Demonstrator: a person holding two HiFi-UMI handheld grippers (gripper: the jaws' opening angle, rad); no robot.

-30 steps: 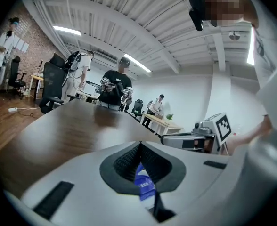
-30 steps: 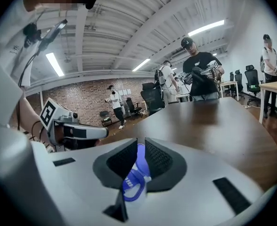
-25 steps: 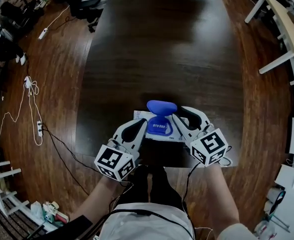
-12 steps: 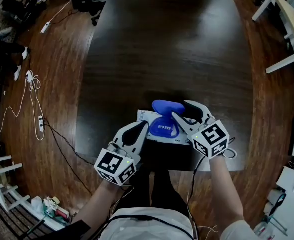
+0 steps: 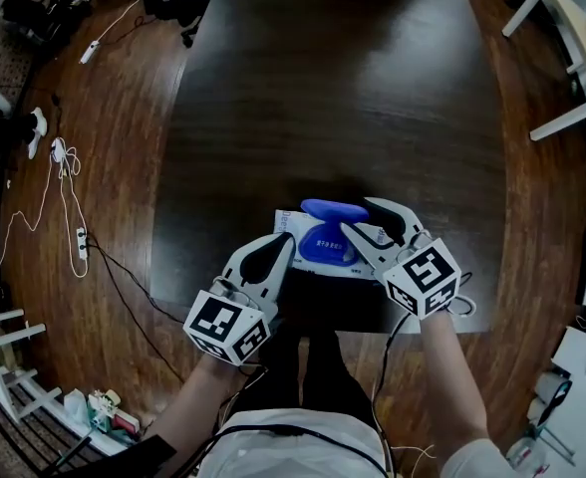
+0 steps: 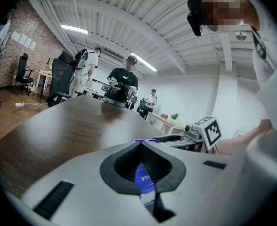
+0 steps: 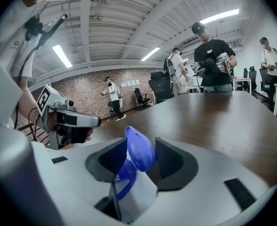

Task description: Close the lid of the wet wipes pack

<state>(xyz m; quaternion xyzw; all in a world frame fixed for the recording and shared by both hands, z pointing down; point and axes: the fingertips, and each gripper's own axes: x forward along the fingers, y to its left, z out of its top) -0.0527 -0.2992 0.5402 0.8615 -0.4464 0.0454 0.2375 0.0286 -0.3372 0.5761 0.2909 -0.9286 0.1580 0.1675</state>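
Note:
A white wet wipes pack (image 5: 318,257) lies near the front edge of the dark table (image 5: 323,88). Its blue lid (image 5: 334,210) stands open and upright above the blue opening ring (image 5: 323,245). My right gripper (image 5: 375,225) is open, with one finger on each side of the lid. In the right gripper view the lid (image 7: 139,149) rises between the pads (image 7: 169,160) over the pack (image 7: 141,194). My left gripper (image 5: 285,247) is shut and rests at the pack's left end. In the left gripper view, its jaw hollow shows the blue ring (image 6: 143,177).
The table's front edge runs just below the pack. Cables and a power strip (image 5: 78,257) lie on the wood floor at the left. White furniture legs (image 5: 562,118) stand at the right. Several people (image 7: 213,55) stand beyond the table's far end.
The right gripper's jaws have spread wide around the blue lid and the gripper has sunk a little toward the pack. The left gripper has stayed put.

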